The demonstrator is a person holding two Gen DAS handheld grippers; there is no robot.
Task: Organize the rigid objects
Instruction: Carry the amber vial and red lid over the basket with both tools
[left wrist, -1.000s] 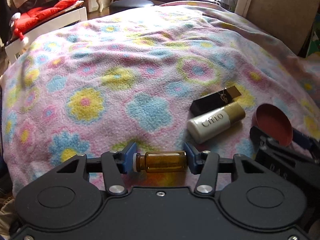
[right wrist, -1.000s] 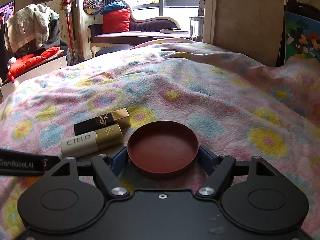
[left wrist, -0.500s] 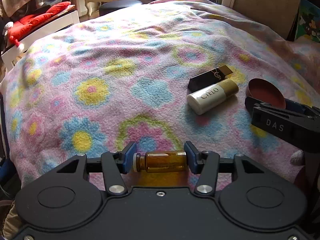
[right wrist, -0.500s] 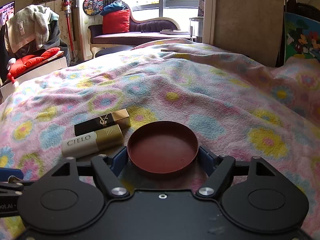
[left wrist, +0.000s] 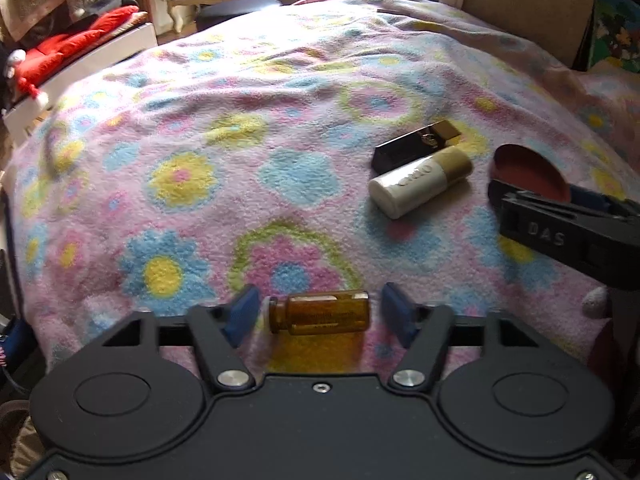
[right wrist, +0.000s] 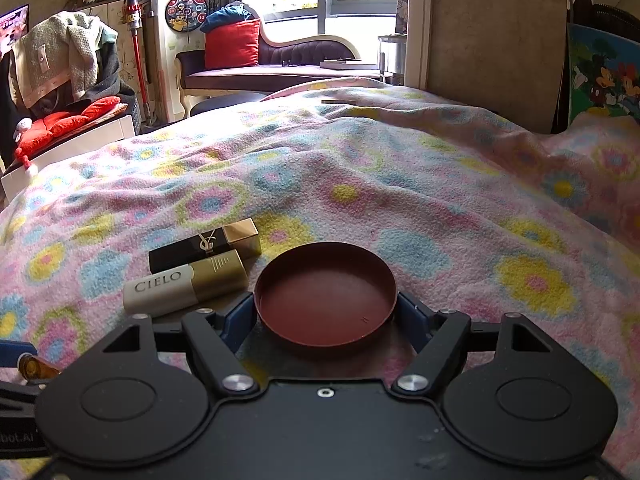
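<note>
My left gripper is open, its blue pads standing apart from the ends of a small amber glass vial that lies sideways on the flowered blanket between them. My right gripper is shut on a round dark red lid, held level just above the blanket. A white and gold CIELO tube and a black and gold lipstick case lie side by side left of the lid. They also show in the left wrist view, the tube and the case, with the red lid to their right.
The flowered fleece blanket covers a bed. A chaise with a red cushion stands by the window beyond it. A white box with red fabric sits at the left edge. A Mickey Mouse picture leans at the right.
My left gripper has drawn back toward the near edge and opened, and the amber vial now lies free between the pads. The right gripper still holds the red lid in the same place.
</note>
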